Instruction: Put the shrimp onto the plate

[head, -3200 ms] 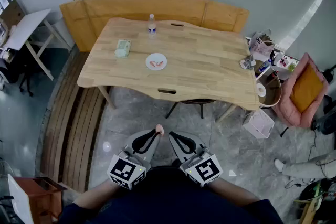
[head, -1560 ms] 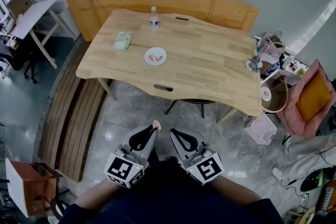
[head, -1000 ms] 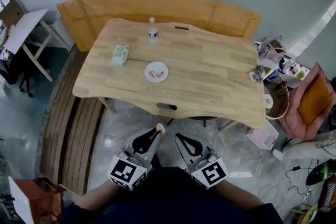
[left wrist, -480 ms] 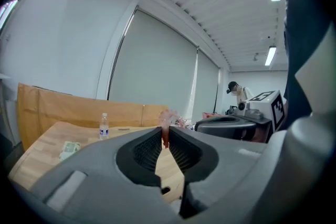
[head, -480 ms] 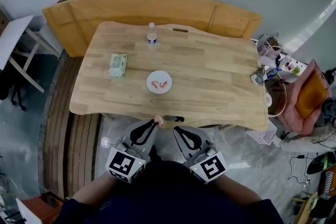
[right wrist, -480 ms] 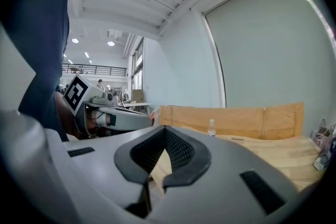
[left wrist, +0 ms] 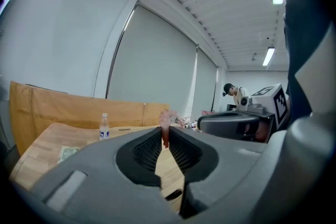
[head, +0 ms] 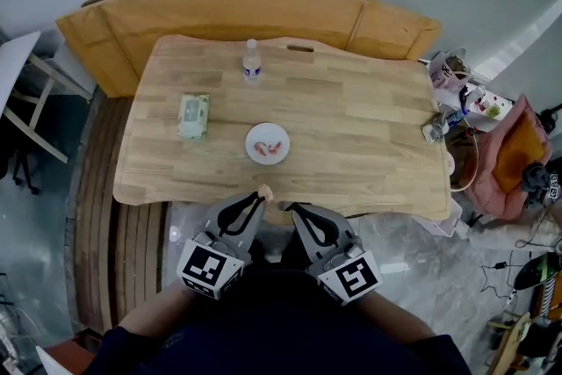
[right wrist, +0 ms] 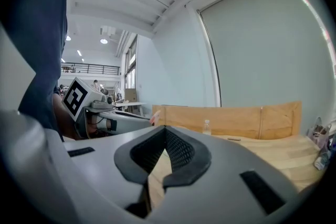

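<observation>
Left gripper (head: pixel 260 199): jaws clamped on a pink shrimp (left wrist: pixel 165 124), over the near edge of the counter (head: pixel 351 127), short of the plate.
Right gripper (right wrist: pixel 165 129): jaws together, nothing between, just beside the left.
Plate (head: pixel 249 136): mid-counter, other shrimp pieces (head: pixel 269 147) on it.
Farther back: bottle (head: pixel 251 64), green packet (head: pixel 193 117).

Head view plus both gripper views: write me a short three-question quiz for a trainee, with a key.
1. True or false: the right tool is gripping a shrimp.
2. What already lies on the plate? A) shrimp B) a bottle C) a tissue pack
3. Fill in: the left tool is shut on a ____.
Key: 1 false, its jaws are together and empty. 2 A, the plated shrimp. 3 shrimp, the held shrimp sticks up between the tips.
</observation>
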Action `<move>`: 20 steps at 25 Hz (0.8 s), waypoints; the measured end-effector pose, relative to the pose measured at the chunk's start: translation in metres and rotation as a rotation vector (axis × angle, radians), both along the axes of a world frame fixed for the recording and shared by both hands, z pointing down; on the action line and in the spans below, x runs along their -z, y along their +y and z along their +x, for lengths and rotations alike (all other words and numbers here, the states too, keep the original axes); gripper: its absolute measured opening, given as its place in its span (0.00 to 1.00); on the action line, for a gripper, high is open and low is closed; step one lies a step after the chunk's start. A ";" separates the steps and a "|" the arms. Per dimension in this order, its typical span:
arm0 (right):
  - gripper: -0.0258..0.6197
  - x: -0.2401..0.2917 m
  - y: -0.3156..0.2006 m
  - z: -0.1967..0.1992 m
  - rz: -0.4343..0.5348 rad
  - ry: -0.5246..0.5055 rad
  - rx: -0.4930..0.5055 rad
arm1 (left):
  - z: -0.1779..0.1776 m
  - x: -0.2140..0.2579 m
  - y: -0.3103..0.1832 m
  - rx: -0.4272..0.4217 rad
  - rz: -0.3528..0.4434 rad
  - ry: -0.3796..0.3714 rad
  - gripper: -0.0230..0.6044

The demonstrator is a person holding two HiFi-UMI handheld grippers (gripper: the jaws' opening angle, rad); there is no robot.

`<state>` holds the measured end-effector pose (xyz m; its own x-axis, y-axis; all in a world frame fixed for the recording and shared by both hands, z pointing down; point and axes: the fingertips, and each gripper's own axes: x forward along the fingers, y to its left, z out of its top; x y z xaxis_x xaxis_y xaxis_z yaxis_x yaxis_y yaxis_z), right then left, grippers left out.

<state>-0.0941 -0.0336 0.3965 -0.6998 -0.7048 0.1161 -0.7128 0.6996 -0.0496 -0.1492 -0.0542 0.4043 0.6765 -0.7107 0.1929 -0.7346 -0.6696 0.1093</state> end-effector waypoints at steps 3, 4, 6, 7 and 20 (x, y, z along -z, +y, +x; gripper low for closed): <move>0.05 -0.003 -0.013 0.002 -0.011 0.002 0.021 | 0.004 -0.004 -0.015 0.014 -0.001 -0.014 0.11; 0.05 -0.002 -0.019 0.004 -0.008 0.000 0.030 | 0.005 -0.006 -0.021 0.024 -0.002 -0.019 0.11; 0.05 0.001 -0.029 0.009 -0.001 -0.008 0.046 | 0.009 -0.008 -0.032 0.047 -0.010 -0.022 0.11; 0.05 0.002 -0.035 0.012 0.000 -0.010 0.054 | 0.012 -0.010 -0.037 0.058 -0.016 -0.022 0.11; 0.05 -0.008 -0.090 0.052 -0.035 -0.056 0.115 | 0.040 -0.047 -0.115 0.114 -0.050 -0.161 0.11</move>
<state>-0.0422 -0.1236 0.4047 -0.7817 -0.6159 0.0978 -0.6236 0.7735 -0.1132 -0.1092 -0.1692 0.4514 0.5502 -0.7675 0.3290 -0.8157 -0.5782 0.0152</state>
